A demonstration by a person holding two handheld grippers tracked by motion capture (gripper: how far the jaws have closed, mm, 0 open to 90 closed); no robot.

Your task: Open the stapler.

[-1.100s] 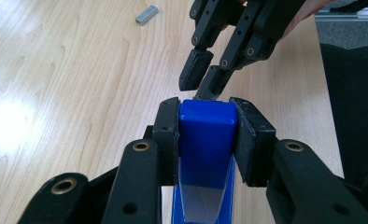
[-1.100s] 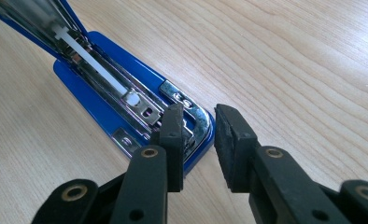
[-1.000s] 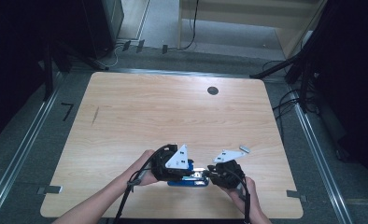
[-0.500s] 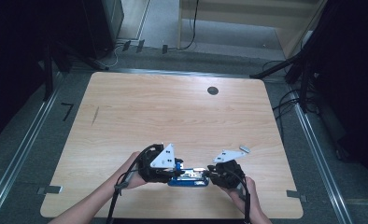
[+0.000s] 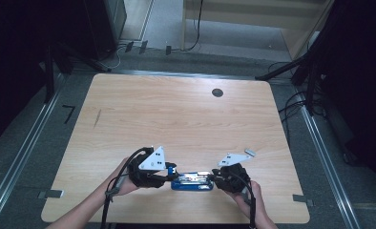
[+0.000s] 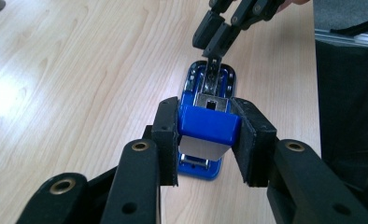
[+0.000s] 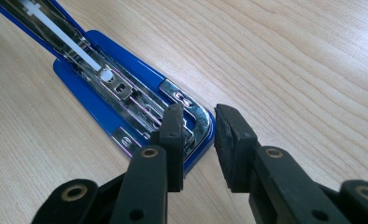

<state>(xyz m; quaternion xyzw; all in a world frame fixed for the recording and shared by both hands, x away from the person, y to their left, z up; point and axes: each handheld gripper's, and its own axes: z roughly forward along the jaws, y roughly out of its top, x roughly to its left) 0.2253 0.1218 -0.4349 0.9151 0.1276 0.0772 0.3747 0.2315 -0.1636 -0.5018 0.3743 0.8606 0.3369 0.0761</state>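
Left tongs (image 6: pixel 209 140) clamp the blue stapler (image 6: pixel 209 125) — its lid end; right tongs (image 7: pixel 198 144) straddle its front rim, unclenched.

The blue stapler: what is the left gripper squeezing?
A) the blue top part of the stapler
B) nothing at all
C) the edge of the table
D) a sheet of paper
A. In the left gripper view, the left gripper has its two black pads pressed against both sides of the blue top part of the stapler, lifted above the base on the wooden table.
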